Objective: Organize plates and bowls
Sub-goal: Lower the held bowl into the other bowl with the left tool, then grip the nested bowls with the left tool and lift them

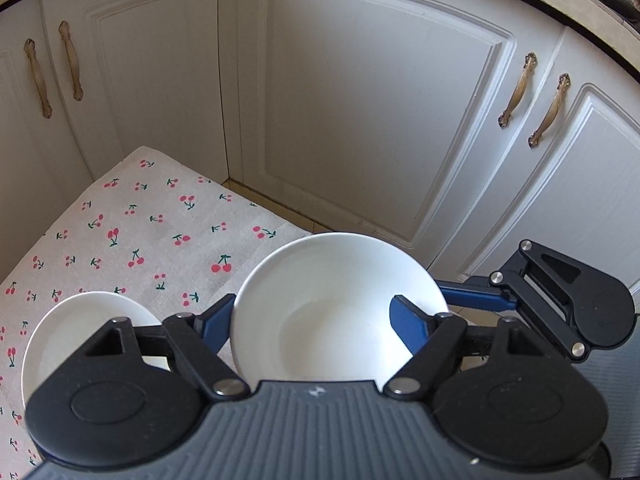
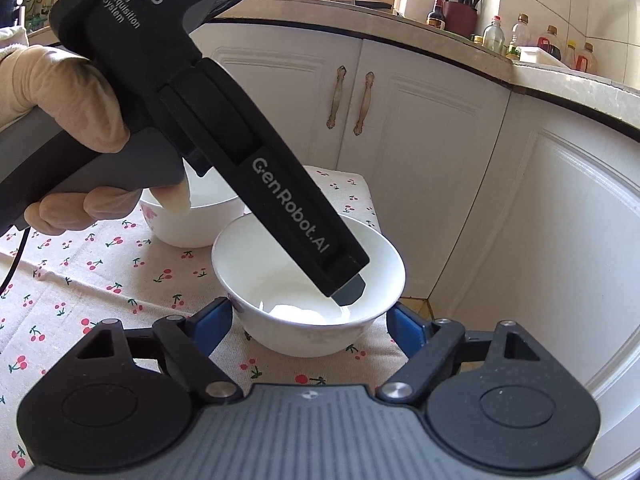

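Note:
A white bowl (image 1: pixel 320 300) (image 2: pixel 256 272) stands on the cherry-print tablecloth (image 1: pixel 140 220) near the table's right edge. My left gripper (image 1: pixel 312 304) is open. Its left pad (image 1: pixel 218 318) lies against the bowl's outer wall. Its right finger (image 1: pixel 410 326) (image 2: pixel 348 288) reaches down inside the bowl. My right gripper (image 2: pixel 310 314) comes in from the side. It is open too, with the bowl between its blue pads, which sit close to the wall on both sides. A second white bowl (image 1: pixel 72 332) (image 2: pixel 192 224) stands apart on the cloth.
White cabinet doors (image 1: pixel 360 100) with brass handles close off the space just past the table, with a strip of floor (image 1: pixel 280 208) between. A gloved hand (image 2: pixel 60 92) holds the left gripper's handle. Bottles and a knife holder line the counter (image 2: pixel 520 40).

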A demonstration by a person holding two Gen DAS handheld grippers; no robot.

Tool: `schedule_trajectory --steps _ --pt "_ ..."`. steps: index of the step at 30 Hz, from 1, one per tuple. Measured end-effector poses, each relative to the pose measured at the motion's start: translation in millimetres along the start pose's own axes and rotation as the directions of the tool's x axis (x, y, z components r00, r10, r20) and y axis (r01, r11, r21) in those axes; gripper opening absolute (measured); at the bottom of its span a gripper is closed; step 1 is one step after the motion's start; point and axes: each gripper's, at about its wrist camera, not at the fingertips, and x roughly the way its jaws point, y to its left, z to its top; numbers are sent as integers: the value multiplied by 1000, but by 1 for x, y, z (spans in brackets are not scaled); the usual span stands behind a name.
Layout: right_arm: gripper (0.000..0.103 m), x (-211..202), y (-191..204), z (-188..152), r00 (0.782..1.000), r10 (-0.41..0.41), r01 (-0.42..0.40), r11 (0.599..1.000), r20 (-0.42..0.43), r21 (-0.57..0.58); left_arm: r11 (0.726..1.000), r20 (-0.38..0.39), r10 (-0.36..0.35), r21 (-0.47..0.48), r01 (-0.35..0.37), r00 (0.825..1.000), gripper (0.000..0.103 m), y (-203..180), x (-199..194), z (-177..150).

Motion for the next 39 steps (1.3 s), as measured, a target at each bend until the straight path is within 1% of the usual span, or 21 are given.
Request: schedule_trajectory --steps 4,9,16,22,25,29,39 --pt "88 0 0 2 1000 -1 1 1000 -7 6 1000 1 1 3 -1 1000 81 -1 0 -1" --pt "88 0 -7 4 1000 28 -27 999 -7 45 1000 1 -8 2 8 1000 81 1 -1 -1" --pt "88 -1 -8 5 999 34 -33 997 -5 65 1000 0 -3 2 3 1000 81 -1 -1 -2" --pt "88 -7 -7 5 999 42 -42 998 -10 50 1000 -3 1 13 -1 1000 81 -6 -6 -7" --pt "88 -14 -4 7 999 44 -44 998 -11 42 1000 2 -6 0 6 1000 81 -8 -14 -10" --pt "88 -28 3 11 999 50 -49 998 -17 32 1000 13 3 2 -3 1000 81 -16 -30 -15" --pt "88 -78 24 15 997 83 -83 997 6 6 999 42 18 -31 -17 999 81 -39 -80 -38"
